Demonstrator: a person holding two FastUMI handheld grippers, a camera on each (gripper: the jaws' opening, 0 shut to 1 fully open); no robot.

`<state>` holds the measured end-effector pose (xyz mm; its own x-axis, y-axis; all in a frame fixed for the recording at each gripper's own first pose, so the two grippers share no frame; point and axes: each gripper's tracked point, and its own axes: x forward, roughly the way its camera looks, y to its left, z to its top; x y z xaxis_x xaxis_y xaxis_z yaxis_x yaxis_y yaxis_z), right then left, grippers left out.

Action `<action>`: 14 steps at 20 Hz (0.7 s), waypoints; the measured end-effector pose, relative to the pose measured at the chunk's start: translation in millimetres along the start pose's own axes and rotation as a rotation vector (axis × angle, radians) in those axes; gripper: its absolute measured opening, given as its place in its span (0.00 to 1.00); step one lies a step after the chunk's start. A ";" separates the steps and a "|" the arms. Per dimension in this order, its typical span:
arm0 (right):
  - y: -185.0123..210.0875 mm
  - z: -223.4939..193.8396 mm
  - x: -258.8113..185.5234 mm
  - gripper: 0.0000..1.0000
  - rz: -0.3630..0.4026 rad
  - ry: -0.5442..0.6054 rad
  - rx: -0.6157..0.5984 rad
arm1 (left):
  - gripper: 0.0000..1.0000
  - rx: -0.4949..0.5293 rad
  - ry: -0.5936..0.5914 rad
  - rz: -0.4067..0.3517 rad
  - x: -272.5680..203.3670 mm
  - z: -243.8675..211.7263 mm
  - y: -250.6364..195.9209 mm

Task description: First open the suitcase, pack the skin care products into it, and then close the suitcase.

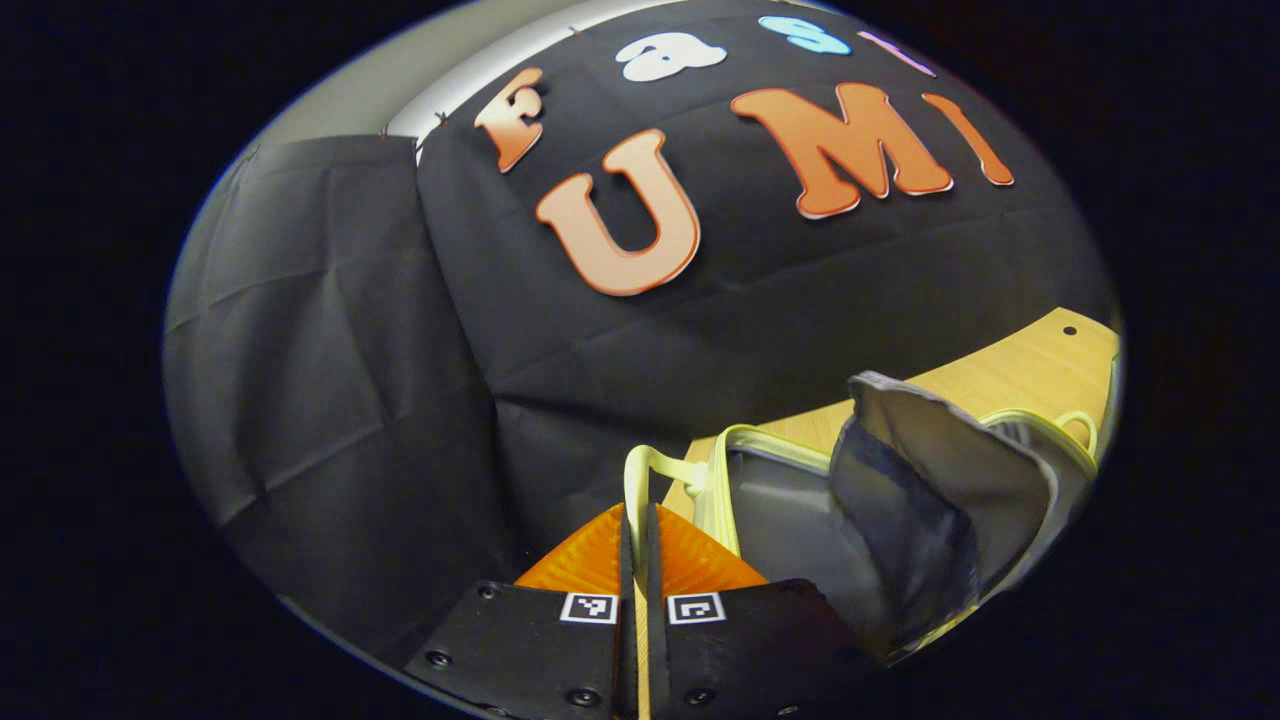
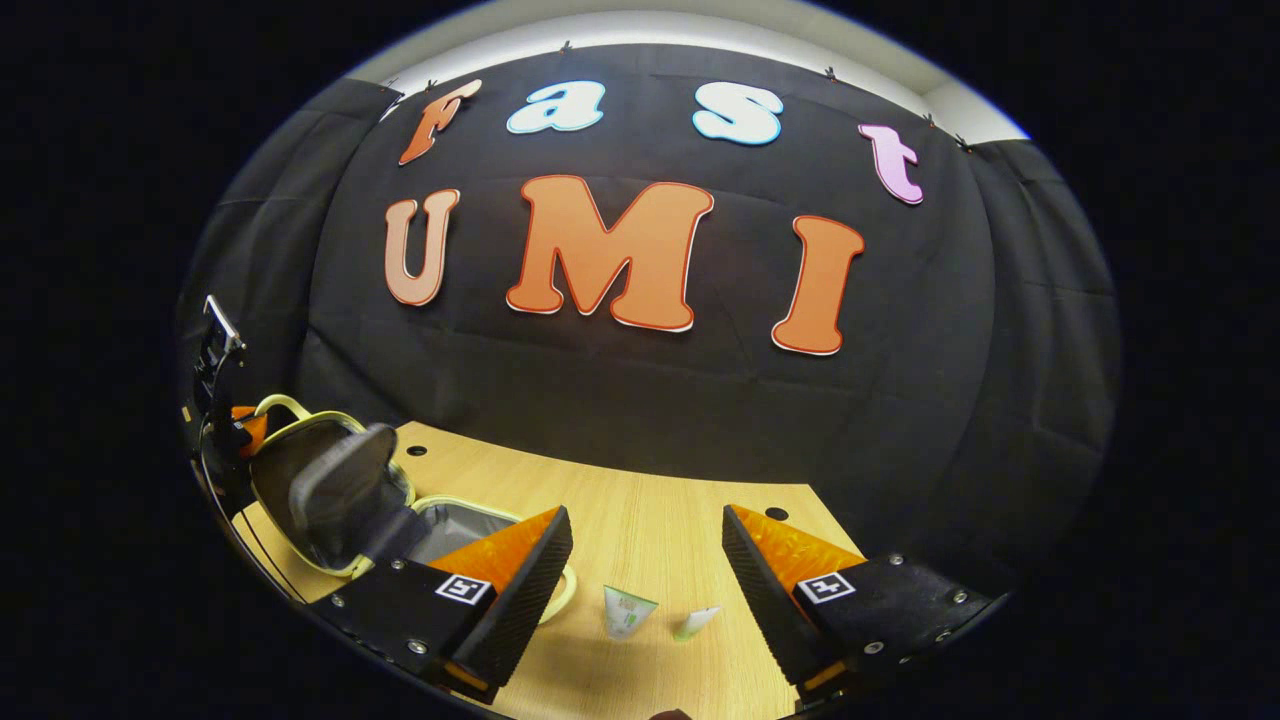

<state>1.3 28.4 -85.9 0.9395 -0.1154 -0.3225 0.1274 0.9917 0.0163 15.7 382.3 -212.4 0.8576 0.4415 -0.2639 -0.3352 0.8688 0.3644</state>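
On the wooden table (image 2: pixel 640 520), the left gripper (image 1: pixel 637 560) clamped the open suitcase's lid strap (image 1: pixel 640 475); if it slipped, the lid (image 2: pixel 330 485) could drop while the right gripper (image 2: pixel 645 555), jaws apart, hovered over the tubes (image 2: pixel 628 610).
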 end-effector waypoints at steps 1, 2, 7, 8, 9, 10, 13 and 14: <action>-1.0 -2.4 -1.7 0.95 -0.002 0.006 -0.002 | 0.04 -0.003 0.023 -0.006 7.2 -12.6 3.4; -1.9 -4.9 -2.4 0.95 -0.004 0.013 -0.001 | 0.04 0.004 0.044 -0.004 12.2 -24.6 5.1; -6.6 -13.5 -3.0 0.96 0.002 0.039 0.039 | 0.10 0.053 0.151 0.008 23.8 -81.9 11.1; -8.0 -13.1 -4.0 0.96 0.005 0.034 0.037 | 0.11 0.057 0.178 0.022 19.1 -90.1 13.3; -10.9 -13.9 -4.6 0.96 0.005 0.027 0.031 | 0.15 0.061 0.161 0.068 13.8 -83.7 22.1; -13.1 -15.7 -5.6 0.96 0.011 0.022 0.031 | 0.15 0.072 0.128 0.085 13.4 -73.6 26.9; -23.9 -27.3 -1.9 0.96 0.026 0.036 0.029 | 0.20 0.083 0.059 0.075 -12.8 -36.1 6.4; -27.6 -30.9 0.0 0.96 0.031 0.038 0.027 | 0.20 0.083 0.029 0.056 -21.7 -18.9 -10.6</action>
<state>-12.0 2.8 -115.6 0.9305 -0.0819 -0.3571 0.1076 0.9928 0.0526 -6.7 367.7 -227.4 0.8262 0.4963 -0.2666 -0.3480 0.8217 0.4513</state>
